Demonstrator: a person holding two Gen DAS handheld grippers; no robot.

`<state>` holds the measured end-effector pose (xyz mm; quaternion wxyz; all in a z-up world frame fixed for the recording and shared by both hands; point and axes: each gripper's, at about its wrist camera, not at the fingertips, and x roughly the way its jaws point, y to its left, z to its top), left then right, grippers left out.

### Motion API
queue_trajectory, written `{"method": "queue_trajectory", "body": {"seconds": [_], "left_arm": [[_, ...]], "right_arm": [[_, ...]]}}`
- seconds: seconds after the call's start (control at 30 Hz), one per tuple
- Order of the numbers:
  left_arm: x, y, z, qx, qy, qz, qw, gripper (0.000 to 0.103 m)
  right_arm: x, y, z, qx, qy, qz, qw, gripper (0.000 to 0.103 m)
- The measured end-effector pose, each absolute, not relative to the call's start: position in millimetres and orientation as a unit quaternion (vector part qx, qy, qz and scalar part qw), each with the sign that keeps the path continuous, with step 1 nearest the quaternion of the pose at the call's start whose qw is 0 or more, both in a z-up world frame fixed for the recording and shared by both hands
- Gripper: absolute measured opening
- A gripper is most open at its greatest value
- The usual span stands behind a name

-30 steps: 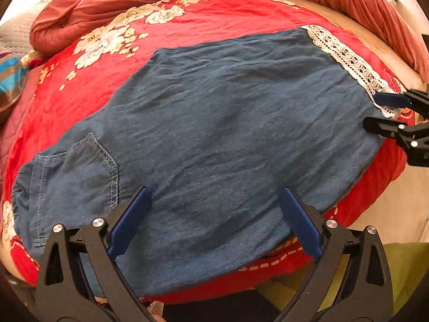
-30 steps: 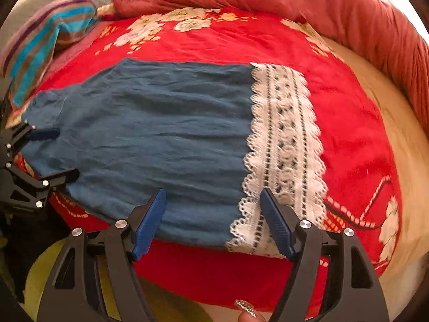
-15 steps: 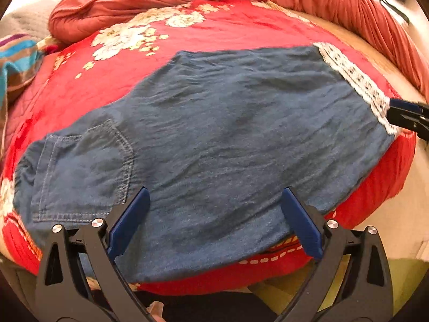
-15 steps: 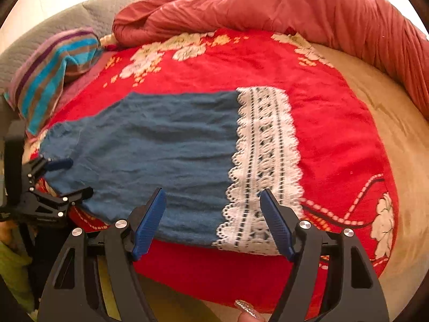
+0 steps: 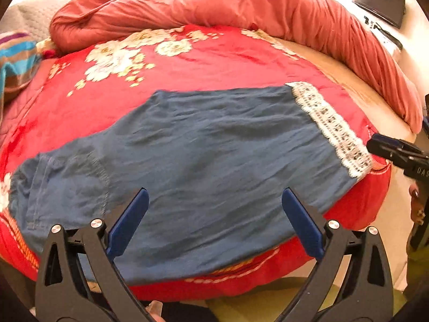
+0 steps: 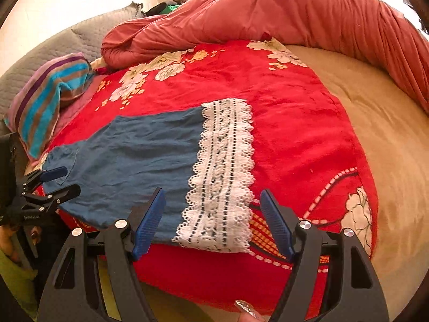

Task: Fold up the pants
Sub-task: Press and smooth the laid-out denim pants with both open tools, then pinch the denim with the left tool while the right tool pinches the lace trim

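Observation:
Blue denim pants (image 5: 203, 155) lie flat on the red floral bedspread (image 5: 214, 61), waist and back pocket at the left, white lace hem (image 5: 332, 128) at the right. My left gripper (image 5: 214, 220) is open and empty above the near edge of the pants. In the right wrist view the pants (image 6: 139, 161) and lace hem (image 6: 225, 177) lie ahead. My right gripper (image 6: 211, 220) is open and empty above the hem's near corner. Each gripper shows at the edge of the other's view.
A bunched pink-red duvet (image 5: 241, 8) runs along the back of the bed. A striped pillow (image 6: 45, 99) lies at the left. Bare tan mattress (image 6: 375, 123) shows at the right. The bed's near edge drops off just below the pants.
Both grippers have pulled back and up from the pants, so the pants look smaller and farther. Both stay open. The pants have not moved.

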<state>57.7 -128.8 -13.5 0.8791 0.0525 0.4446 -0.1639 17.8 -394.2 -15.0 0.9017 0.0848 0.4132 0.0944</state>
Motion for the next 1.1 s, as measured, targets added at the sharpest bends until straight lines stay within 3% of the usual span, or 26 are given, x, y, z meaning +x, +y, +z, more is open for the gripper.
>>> {"method": "queue_trajectory", "body": {"seconds": [0.47,1.1], "left_arm": [[93,-200,1,0.131,0.436,-0.171,0.874,0.093],[183,-261,-31,0.187,0.472,-0.19,0.84,0.093]], "right_arm": [[9,-416,-32,0.128,0.424,0.118,0.889,0.072],[23,-416,-56,0.196,0.438,0.16,0.862,0.073]]}}
